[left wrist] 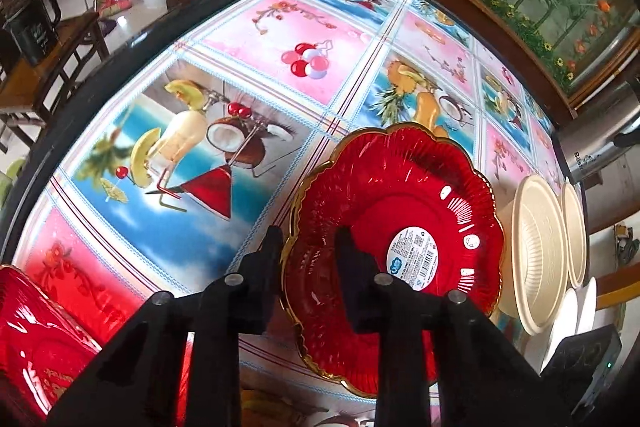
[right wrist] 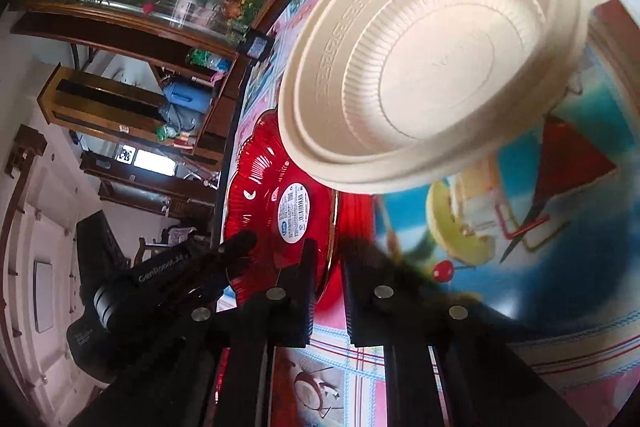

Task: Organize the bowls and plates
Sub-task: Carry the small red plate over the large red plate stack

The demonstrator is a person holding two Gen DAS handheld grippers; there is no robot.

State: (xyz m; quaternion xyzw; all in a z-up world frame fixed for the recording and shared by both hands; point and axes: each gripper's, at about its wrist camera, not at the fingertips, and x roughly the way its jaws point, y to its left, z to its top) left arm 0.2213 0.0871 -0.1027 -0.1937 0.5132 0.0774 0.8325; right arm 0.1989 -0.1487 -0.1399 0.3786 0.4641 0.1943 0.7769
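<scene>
Both grippers clamp the red plate (left wrist: 396,247) rim: left gripper (left wrist: 308,247) nearly closed, right gripper (right wrist: 326,259) tight, prob. on the opposite edge. Lift level & together, clear of the beige bowl (right wrist: 432,47).

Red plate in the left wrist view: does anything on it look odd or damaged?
Yes. A white barcode sticker sits in the middle of the red plate, where food would go. I see no crack or spill.

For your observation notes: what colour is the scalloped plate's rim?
Gold, edging the red scalloped plate; clearest in the left wrist view.
</scene>
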